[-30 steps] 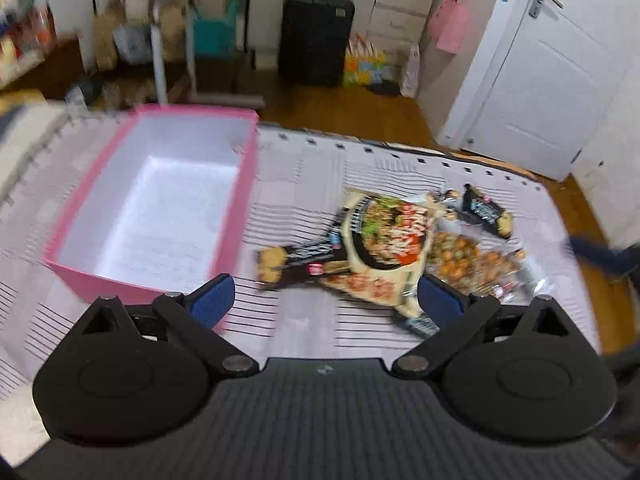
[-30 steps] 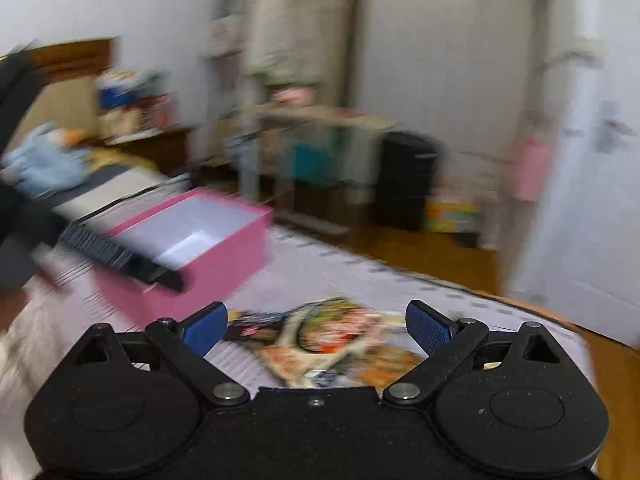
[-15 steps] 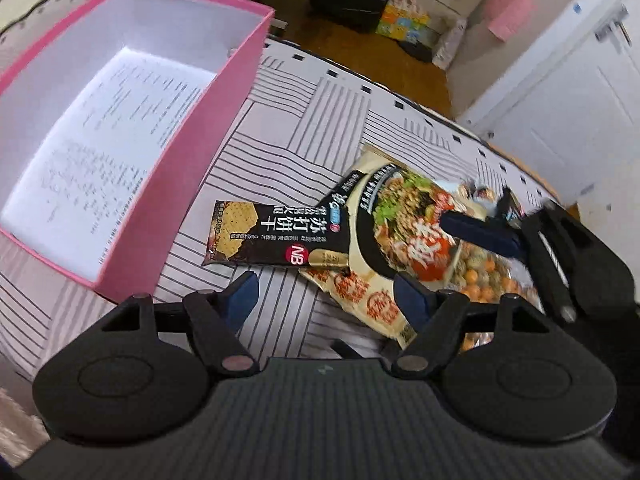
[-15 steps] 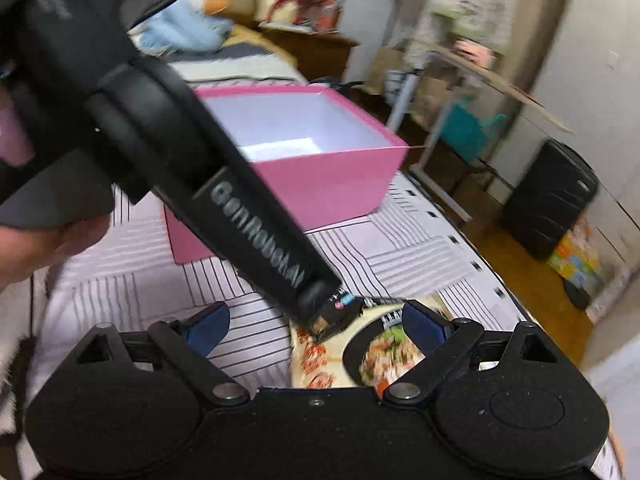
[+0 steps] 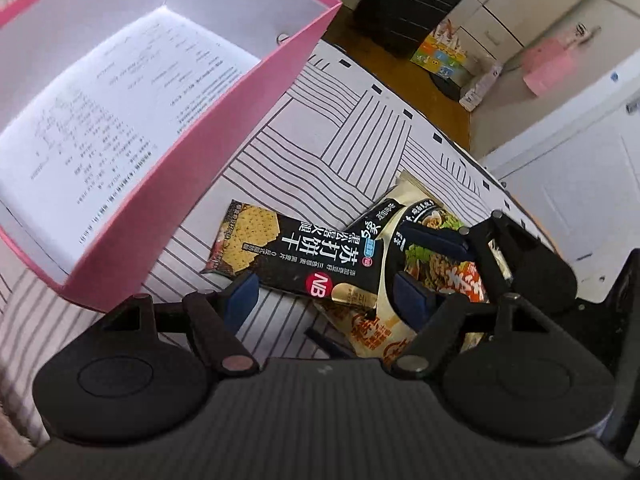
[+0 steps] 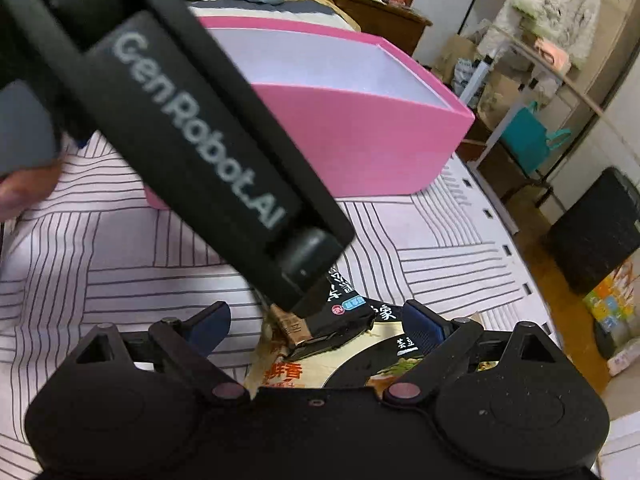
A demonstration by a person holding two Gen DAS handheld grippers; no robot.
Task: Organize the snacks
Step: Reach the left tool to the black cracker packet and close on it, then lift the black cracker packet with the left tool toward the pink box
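A black cracker packet (image 5: 296, 252) lies on the striped bedsheet, its right end over a gold noodle bag (image 5: 400, 280). My left gripper (image 5: 326, 298) is open, low over the packet, its fingers on either side of the packet's near edge. My right gripper (image 6: 318, 322) is open just above the noodle bag (image 6: 280, 372) and the packet's end (image 6: 344, 312). It shows in the left wrist view (image 5: 520, 264) over the bag. The empty pink box (image 5: 168, 128) stands to the left, also in the right wrist view (image 6: 360, 128).
The left gripper's black body (image 6: 192, 132) crosses the right wrist view diagonally. A black suitcase (image 5: 408, 4) and colourful box (image 5: 440, 54) stand on the wooden floor beyond the bed. A white door (image 5: 580, 160) is at the right.
Both grippers have come down and closer to the snack pile. The left gripper's fingers now straddle the cracker packet; the right gripper has closed in over the noodle bag.
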